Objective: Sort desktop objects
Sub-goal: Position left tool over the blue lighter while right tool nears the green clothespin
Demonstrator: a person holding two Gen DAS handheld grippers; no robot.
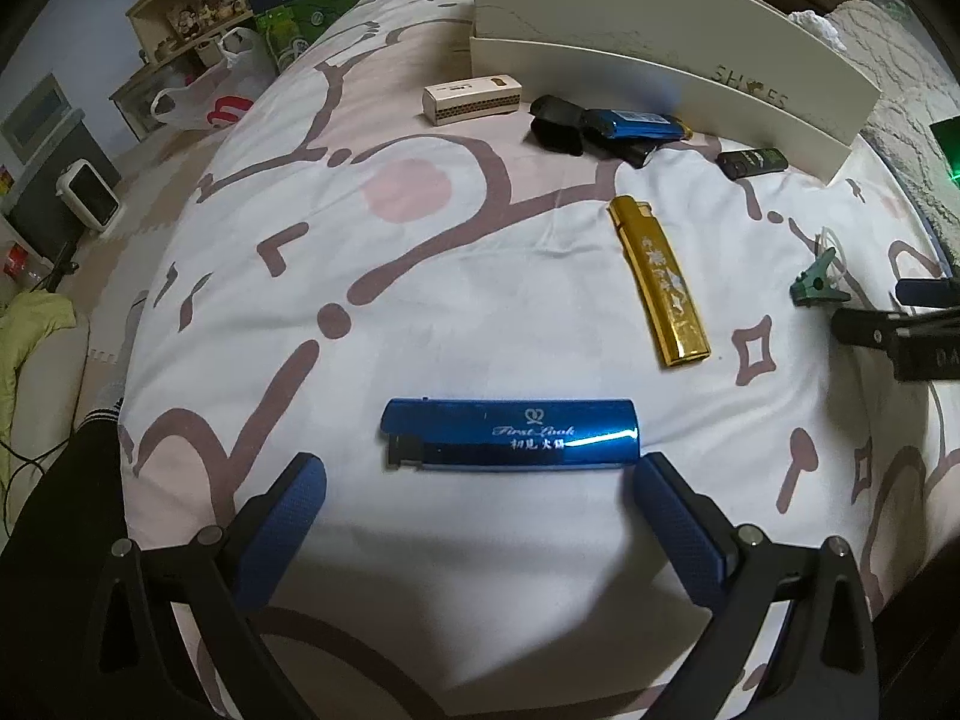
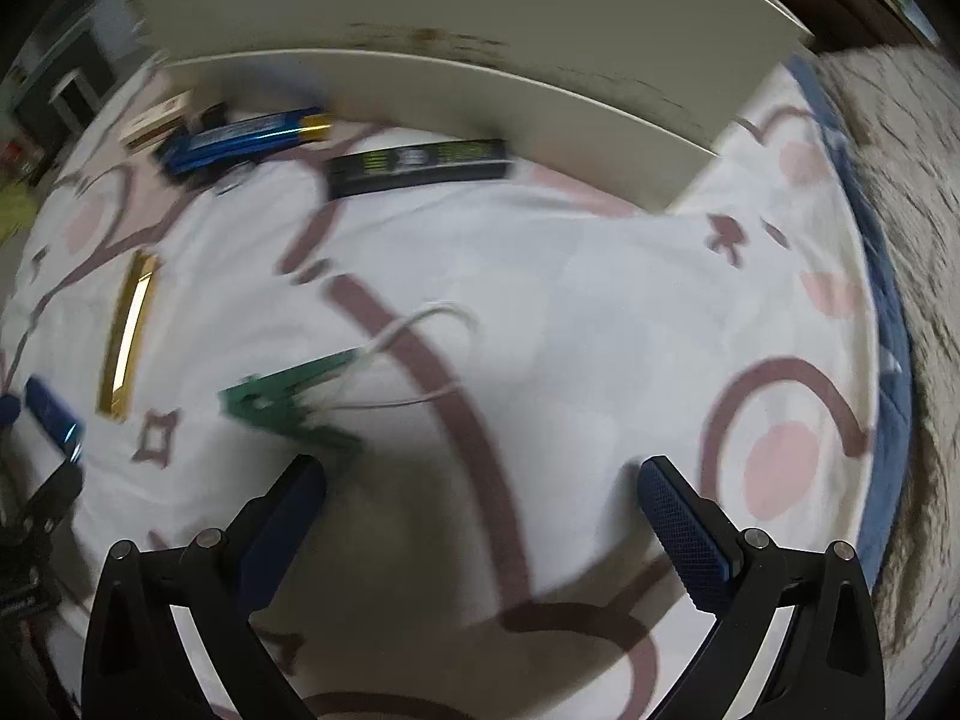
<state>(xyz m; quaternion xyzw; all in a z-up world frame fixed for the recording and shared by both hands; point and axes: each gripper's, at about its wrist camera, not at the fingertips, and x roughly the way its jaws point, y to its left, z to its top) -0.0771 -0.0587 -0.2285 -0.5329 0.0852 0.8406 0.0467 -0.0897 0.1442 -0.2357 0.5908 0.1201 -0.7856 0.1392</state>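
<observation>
A blue lighter (image 1: 509, 435) lies crosswise just ahead of my open left gripper (image 1: 480, 468), level with its fingertips and untouched. Farther off lie a gold lighter (image 1: 659, 280), a green clip (image 1: 816, 286), a small dark lighter (image 1: 753, 162), a blue lighter on a black object (image 1: 636, 123) and a small white box (image 1: 472, 98). My right gripper (image 2: 480, 474) is open over bare cloth, with the green clip (image 2: 288, 402) just ahead of its left finger. The right view is blurred but shows the gold lighter (image 2: 128, 336), the dark lighter (image 2: 417, 165) and the blue lighter (image 2: 246, 138).
A white shoe box (image 1: 660, 78) stands at the back of the patterned cloth (image 1: 420, 276), also seen as the shoe box (image 2: 456, 90). The right gripper's black frame (image 1: 900, 336) shows at the right edge of the left view. Shelves, a bag and cartons lie off to the far left.
</observation>
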